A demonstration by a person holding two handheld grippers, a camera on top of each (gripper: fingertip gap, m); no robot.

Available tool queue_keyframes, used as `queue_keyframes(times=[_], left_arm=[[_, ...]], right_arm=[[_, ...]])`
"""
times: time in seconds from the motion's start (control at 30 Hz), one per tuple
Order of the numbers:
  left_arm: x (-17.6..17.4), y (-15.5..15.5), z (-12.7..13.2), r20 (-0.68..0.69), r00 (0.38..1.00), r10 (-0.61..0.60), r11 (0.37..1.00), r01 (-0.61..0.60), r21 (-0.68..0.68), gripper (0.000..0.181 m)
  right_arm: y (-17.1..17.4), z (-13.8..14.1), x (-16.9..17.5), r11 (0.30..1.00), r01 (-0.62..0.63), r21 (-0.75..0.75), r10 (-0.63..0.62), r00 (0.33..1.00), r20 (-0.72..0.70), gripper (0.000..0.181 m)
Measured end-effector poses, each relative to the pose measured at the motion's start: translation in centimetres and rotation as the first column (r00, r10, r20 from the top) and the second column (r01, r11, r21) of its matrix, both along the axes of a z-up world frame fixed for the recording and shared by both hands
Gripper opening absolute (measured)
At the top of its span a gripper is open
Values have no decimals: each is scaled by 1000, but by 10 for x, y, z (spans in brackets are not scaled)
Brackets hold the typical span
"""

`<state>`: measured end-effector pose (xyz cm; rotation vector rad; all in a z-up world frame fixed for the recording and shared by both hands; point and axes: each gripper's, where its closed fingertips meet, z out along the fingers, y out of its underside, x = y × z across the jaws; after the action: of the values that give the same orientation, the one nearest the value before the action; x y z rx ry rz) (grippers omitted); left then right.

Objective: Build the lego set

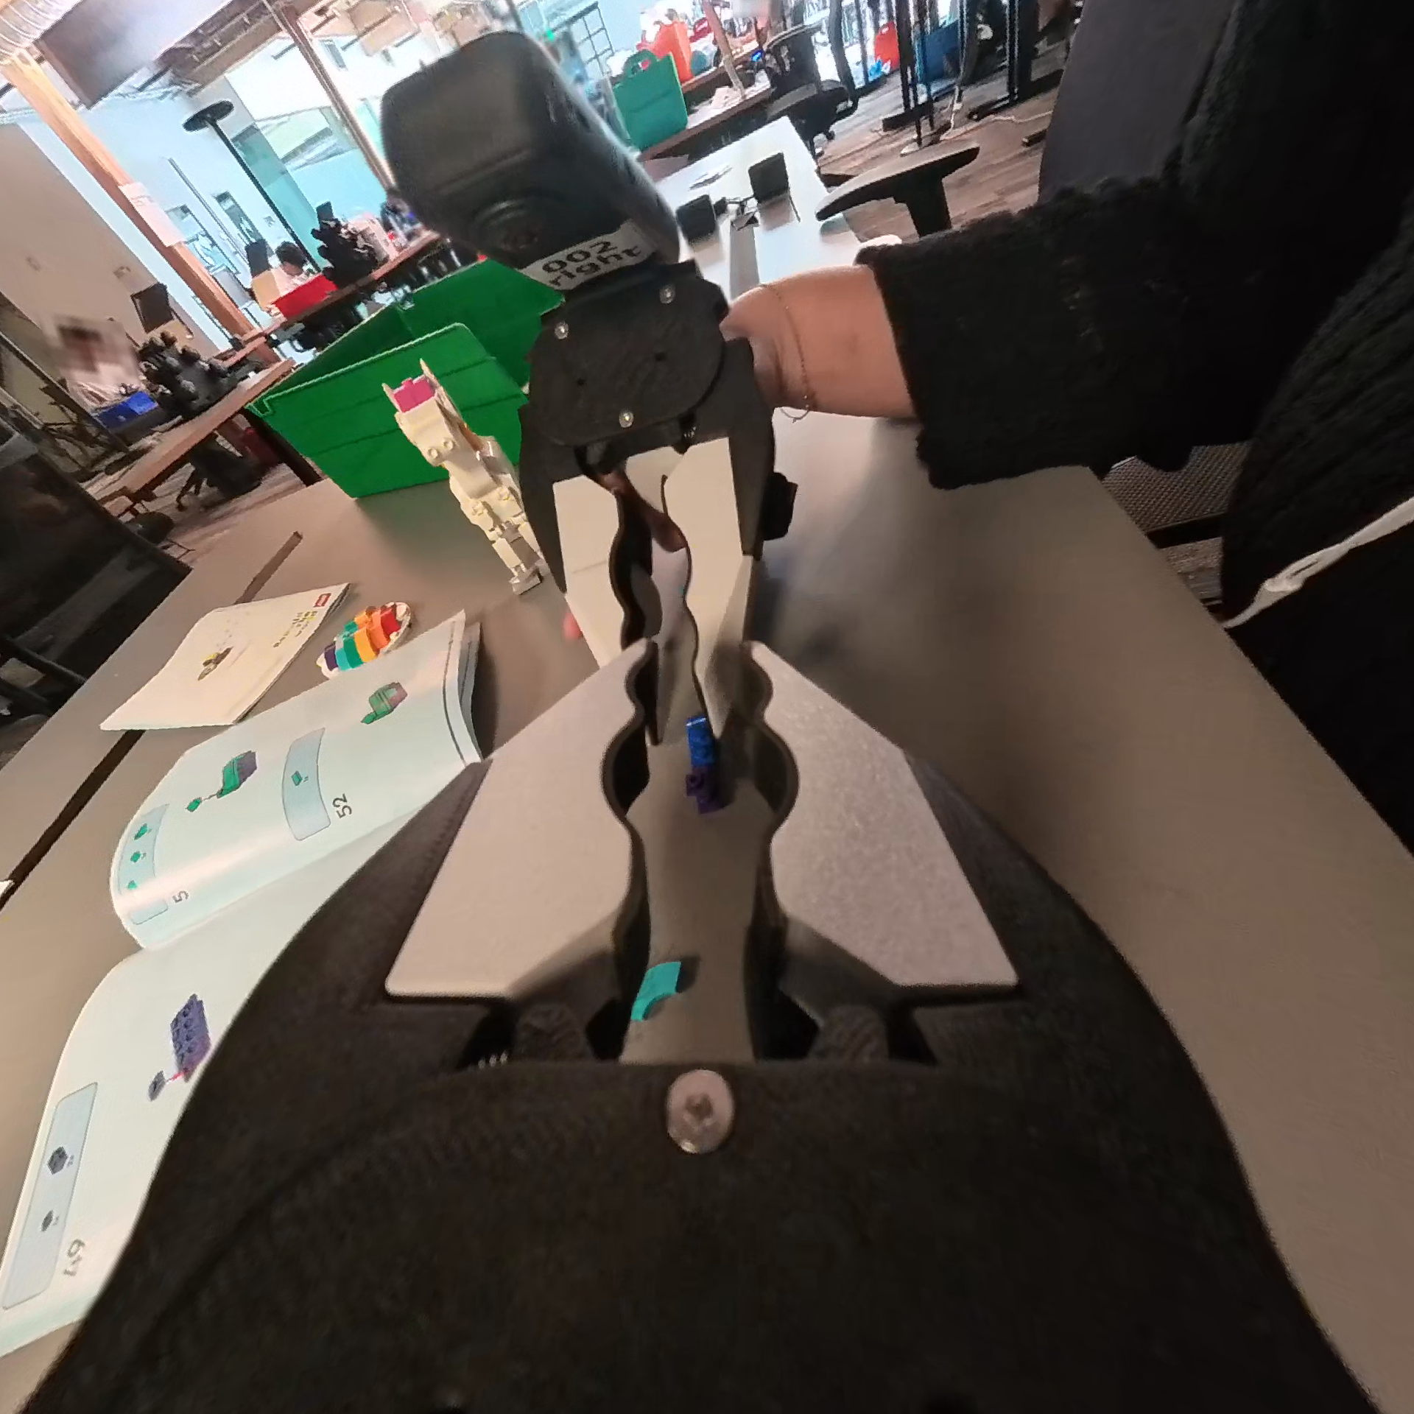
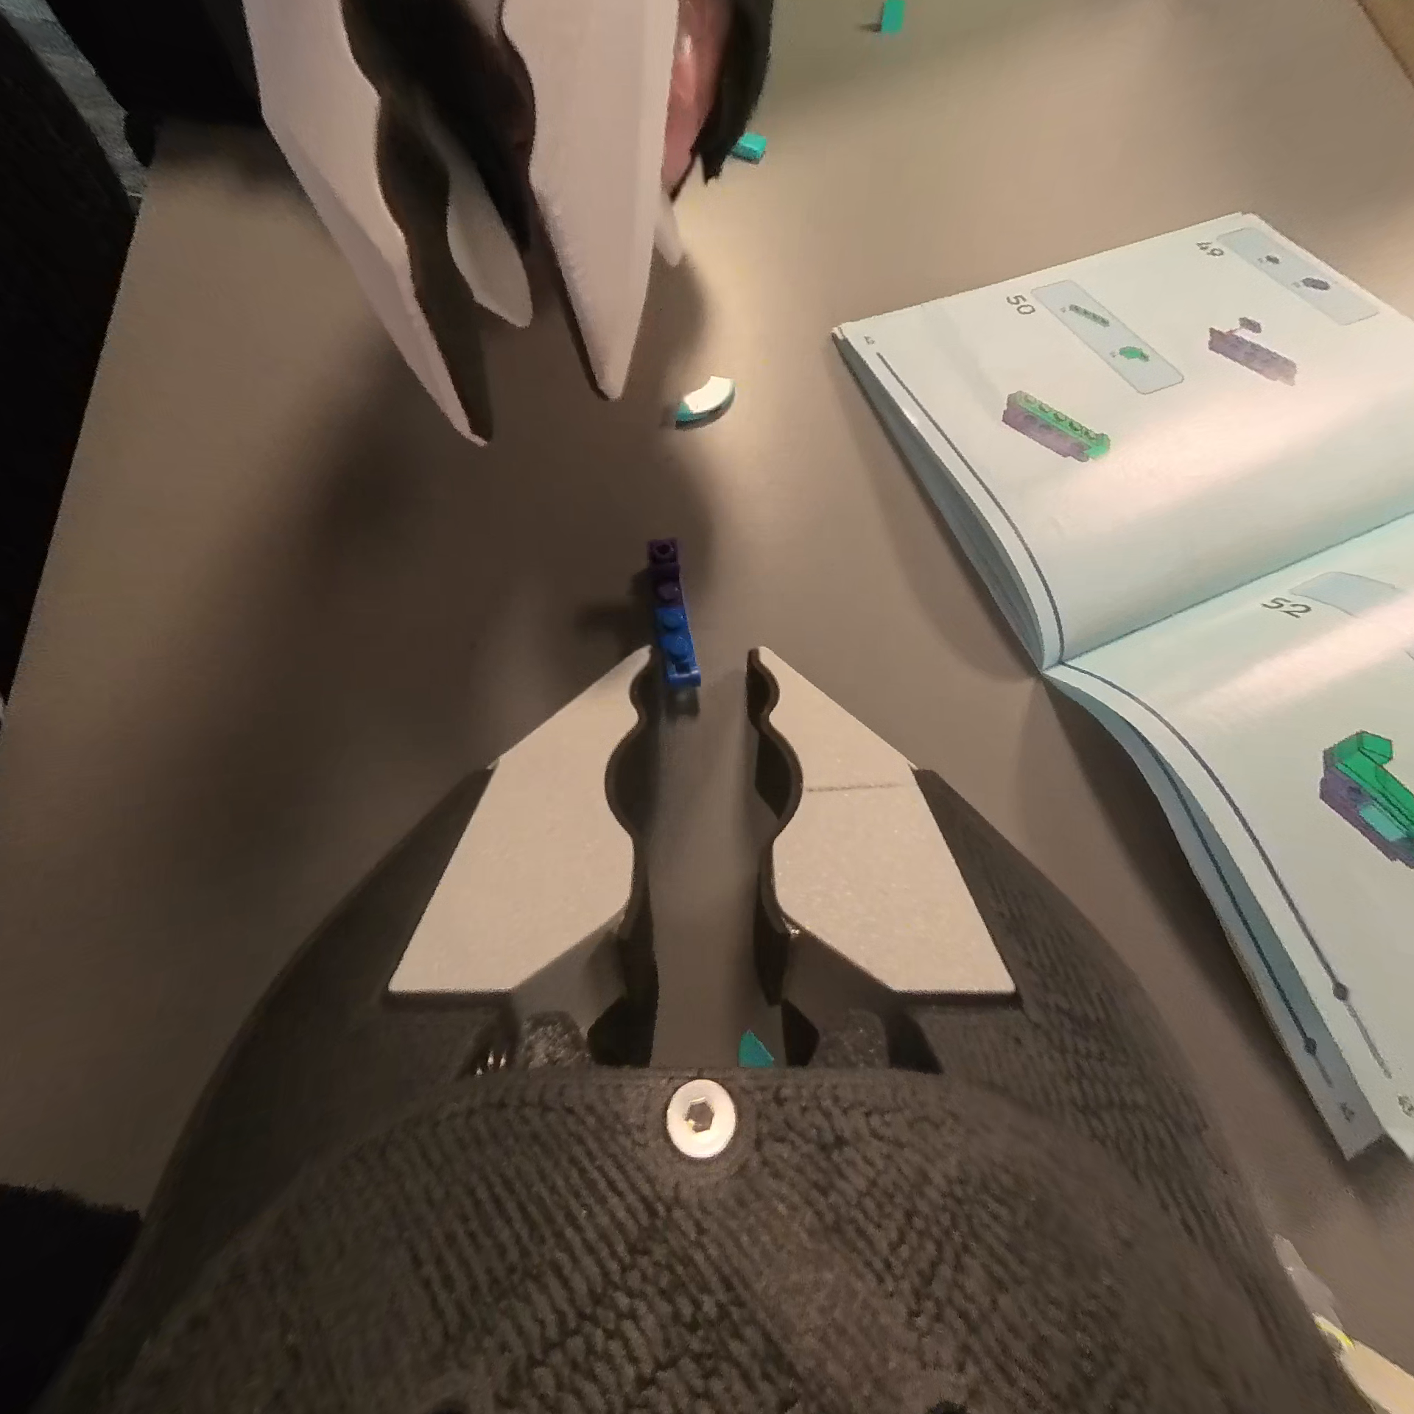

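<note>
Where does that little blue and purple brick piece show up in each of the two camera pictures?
Left wrist view: the blue and purple brick piece lies on the table just above centre, between the two grippers' tips.
Right wrist view: it lies just above centre, its blue end at this gripper's fingertips.
Shared landmark: the open instruction booklet, left of the piece in the left view, right of it in the right view.

A grey counter (image 1: 956, 612) carries two green plastic bins (image 1: 398, 398) at its far edge. Beyond it, an office chair's black armrest (image 1: 903, 180) shows, with a green bag (image 1: 650, 99) on a distant desk.
</note>
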<state>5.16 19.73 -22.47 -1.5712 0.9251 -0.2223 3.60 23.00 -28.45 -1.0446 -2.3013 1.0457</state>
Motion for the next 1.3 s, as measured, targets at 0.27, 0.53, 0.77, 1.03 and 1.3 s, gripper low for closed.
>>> queue_keyframes(times=[0.27,0.53,0.77,1.03,1.3], left_arm=[[-6,3,6,-28,999,43,998,-41,49,23],[-8,-15,54,-23,982,189,966,-182,182,26],[-73,-97,120,293,847,443,864,-491,113,28],[-259,-206,111,148,382,912,407,-890,-204,34],[-299,-227,31,-313,524,792,223,-725,-651,31]], right_arm=[[3,36,-6,996,9,-91,-25,984,-174,21],[11,84,-25,994,112,-2,-96,841,-533,24],[25,126,-23,976,206,-64,-187,661,-727,25],[40,143,-19,953,287,-94,-248,568,-785,22],[54,139,-21,933,345,-101,-287,548,-785,21]])
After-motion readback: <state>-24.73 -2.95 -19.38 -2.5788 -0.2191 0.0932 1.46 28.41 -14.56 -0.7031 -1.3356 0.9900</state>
